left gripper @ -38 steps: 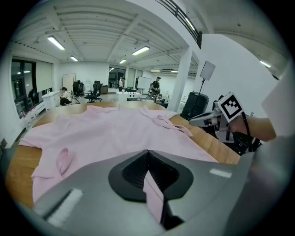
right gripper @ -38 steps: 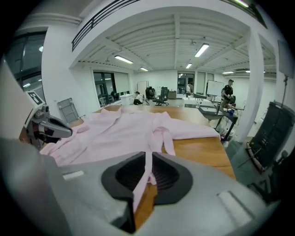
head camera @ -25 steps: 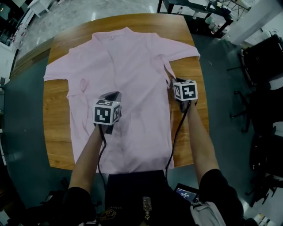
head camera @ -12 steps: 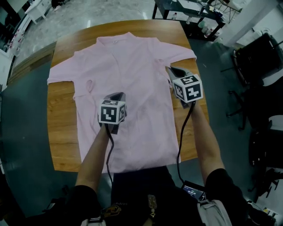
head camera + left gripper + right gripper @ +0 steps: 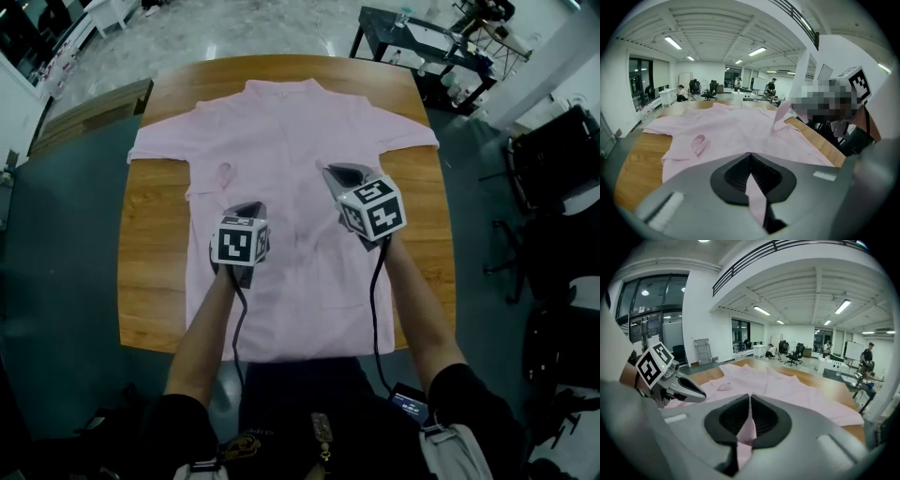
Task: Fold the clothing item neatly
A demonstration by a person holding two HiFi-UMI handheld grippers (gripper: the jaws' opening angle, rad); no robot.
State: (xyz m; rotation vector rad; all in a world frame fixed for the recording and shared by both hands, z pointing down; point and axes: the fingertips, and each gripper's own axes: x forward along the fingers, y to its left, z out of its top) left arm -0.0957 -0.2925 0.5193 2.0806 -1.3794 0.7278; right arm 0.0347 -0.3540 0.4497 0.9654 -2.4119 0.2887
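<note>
Currently left gripper (image 5: 247,206) jaws pinch a fold of pink shirt (image 5: 281,131); right gripper (image 5: 332,172), at its 2 o'clock, likewise clamps fabric. Shirt covers wooden table (image 5: 150,272).

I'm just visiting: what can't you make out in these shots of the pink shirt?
- Head view: where the left gripper and right gripper pinch the pink shirt; their own bodies cover it.
- Gripper views: the shirt's near part, blocked by each gripper's grey housing.
- Head view: the small fold on the shirt's chest, too small to identify.
</note>
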